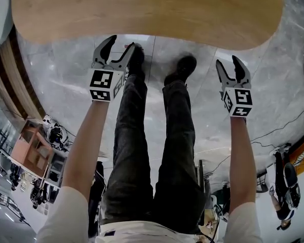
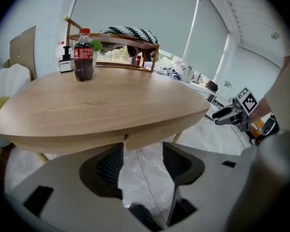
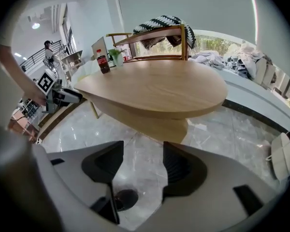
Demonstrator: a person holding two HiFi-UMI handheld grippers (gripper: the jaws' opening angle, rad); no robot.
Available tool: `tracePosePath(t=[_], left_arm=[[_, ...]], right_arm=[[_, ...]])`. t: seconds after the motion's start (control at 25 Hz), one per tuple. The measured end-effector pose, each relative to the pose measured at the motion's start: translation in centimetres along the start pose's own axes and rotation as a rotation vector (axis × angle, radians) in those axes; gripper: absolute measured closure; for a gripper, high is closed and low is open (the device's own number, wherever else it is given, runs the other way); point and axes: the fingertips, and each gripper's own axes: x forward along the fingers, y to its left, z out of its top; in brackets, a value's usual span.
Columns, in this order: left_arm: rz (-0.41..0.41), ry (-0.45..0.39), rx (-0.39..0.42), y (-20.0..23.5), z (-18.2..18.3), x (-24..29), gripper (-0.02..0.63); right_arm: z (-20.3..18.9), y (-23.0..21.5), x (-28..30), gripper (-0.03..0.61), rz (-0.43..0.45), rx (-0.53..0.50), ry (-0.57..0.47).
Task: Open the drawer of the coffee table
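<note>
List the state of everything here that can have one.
drawer, shut, flush under the coffee table top
left hand-held gripper, open, nothing between the jaws
right hand-held gripper, open, nothing between the jaws
bottle, upright, capped

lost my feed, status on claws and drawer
Left claw, right claw open, empty. Coffee table drawer shut, untouched. Bottle on top, far edge.

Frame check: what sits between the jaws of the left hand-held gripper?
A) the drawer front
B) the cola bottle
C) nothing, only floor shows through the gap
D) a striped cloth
C: the left hand-held gripper has its jaws apart, only marble floor shows between them, and the edge of the coffee table lies ahead of their tips.
</note>
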Motion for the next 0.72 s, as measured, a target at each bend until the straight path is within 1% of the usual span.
tracePosePath(t=[0.16, 0.36, 0.48, 0.6, 0.64, 0.72], left_arm=[[0.024, -0.024, 0.013, 0.6, 0.2, 1.4, 0.319], [0.041, -0.049, 0.035, 1.0, 0.6, 2.7, 0.287], [0.045, -0.056, 0.044, 1.4, 0.5, 3.3, 0.274], [0.048, -0.067, 0.038, 2.1, 0.5, 4.1, 0.268], [0.049, -0.07, 0.036, 2.2, 0.5, 4.3, 0.268], [0.045, -0.074, 0.034, 2.3, 0.5, 4.7, 0.267]], right_arm=[[0.0, -1.2, 1.4, 0.275, -0.034, 0.014, -0.016], [0.5, -3.0, 2.4, 0.239, -0.073, 0.019, -0.04], [0.8, -3.5, 3.0, 0.23, -0.085, 0.012, -0.054], [0.3, -3.1, 3.5, 0.226, -0.077, -0.024, -0.05], [0.0, -3.2, 3.7, 0.222, -0.078, -0.023, -0.043], [-0.5, -4.1, 4.0, 0.221, -0.103, 0.02, -0.04]])
